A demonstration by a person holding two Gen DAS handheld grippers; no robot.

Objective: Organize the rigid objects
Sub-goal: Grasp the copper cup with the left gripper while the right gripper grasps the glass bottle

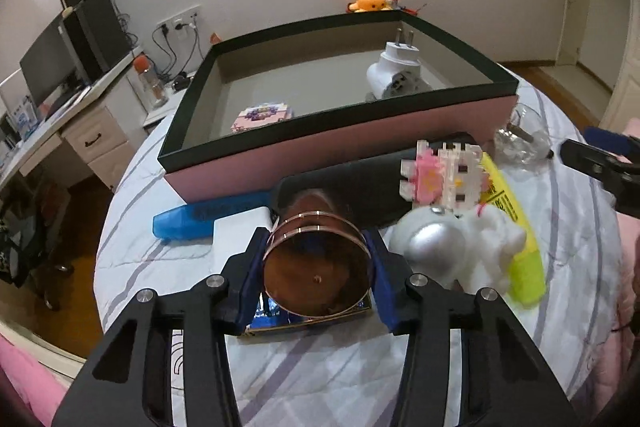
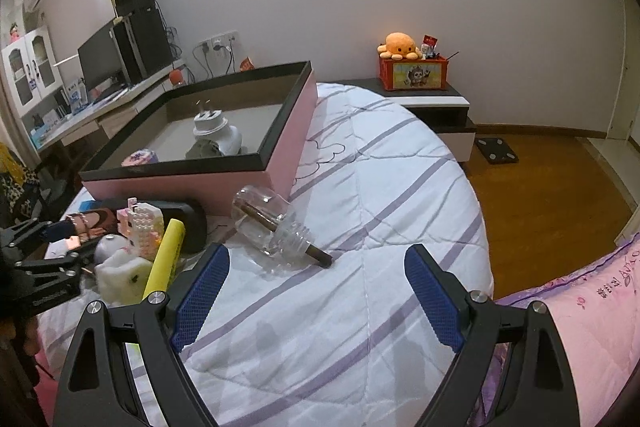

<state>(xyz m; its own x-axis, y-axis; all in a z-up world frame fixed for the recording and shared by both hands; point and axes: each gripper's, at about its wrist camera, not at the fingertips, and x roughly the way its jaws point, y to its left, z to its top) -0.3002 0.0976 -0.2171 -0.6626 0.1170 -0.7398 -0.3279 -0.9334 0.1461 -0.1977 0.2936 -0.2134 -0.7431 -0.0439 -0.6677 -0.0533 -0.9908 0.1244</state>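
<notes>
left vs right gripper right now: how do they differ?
The left gripper is shut on the copper-coloured cylinder, among the clutter in front of the pink box. The right gripper is open and holds nothing, over bare quilt short of the clear glass bottle. Both have blue pads.

Dark book [image 1: 308, 319]: mostly hidden under your copper cylinder [image 1: 316, 267].
Black case [image 1: 360, 187]: partly behind block toy [image 1: 444, 171].
Yellow marker [image 2: 164, 259]: near end cut off by your right tool [image 2: 316, 291].

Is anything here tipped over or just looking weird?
Yes. The clear glass bottle lies on its side on the bedspread, a brown stick poking from its mouth. Toys are heaped loosely beside the pink box. The left gripper is clamped on a copper-coloured round tin.
</notes>
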